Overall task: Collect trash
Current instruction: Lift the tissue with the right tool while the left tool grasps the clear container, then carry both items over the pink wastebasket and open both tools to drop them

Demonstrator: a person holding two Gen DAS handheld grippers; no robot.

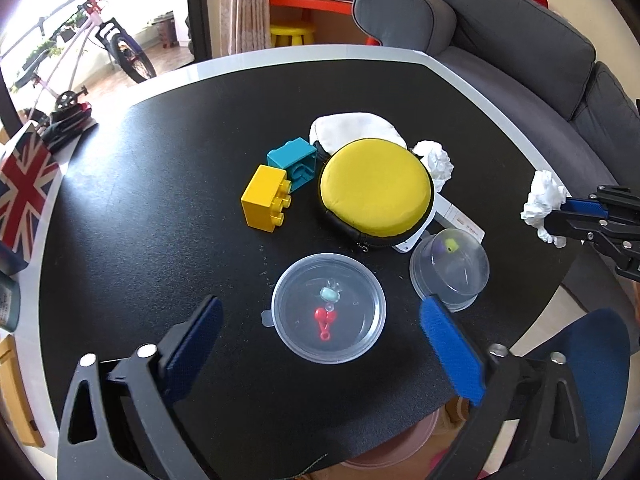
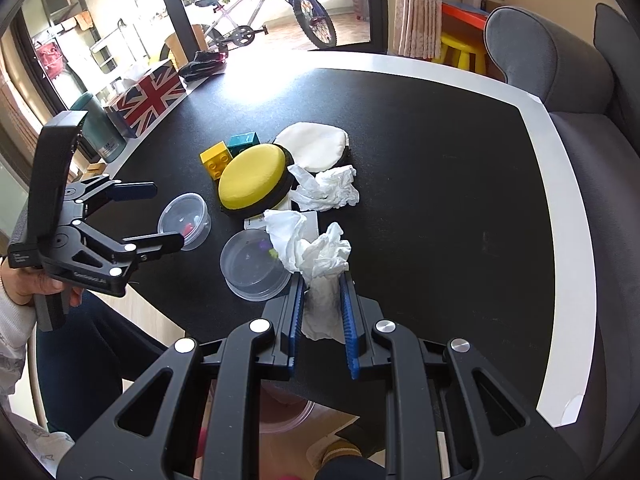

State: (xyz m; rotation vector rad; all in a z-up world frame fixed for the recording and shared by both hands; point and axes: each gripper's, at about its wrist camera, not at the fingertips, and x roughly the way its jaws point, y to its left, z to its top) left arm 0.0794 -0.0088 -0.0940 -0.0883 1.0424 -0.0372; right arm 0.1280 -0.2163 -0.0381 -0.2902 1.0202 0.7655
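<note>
Crumpled white paper tissue (image 2: 320,276), clear glossy plastic tub (image 1: 329,307), matt black table (image 1: 160,216).

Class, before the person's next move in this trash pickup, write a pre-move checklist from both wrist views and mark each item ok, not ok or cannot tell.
1. Right gripper shut on its tissue: ok.
2. That tissue lifted off the table: ok in the left wrist view.
3. Left gripper open and empty: ok.
4. Second tissue still on the table beside the yellow case: ok, waiting.
5. Path to that tissue clear: not ok; the case and a clear tub crowd it.
6. Trash bin within reach: cannot tell; no bin can be made out.
</note>
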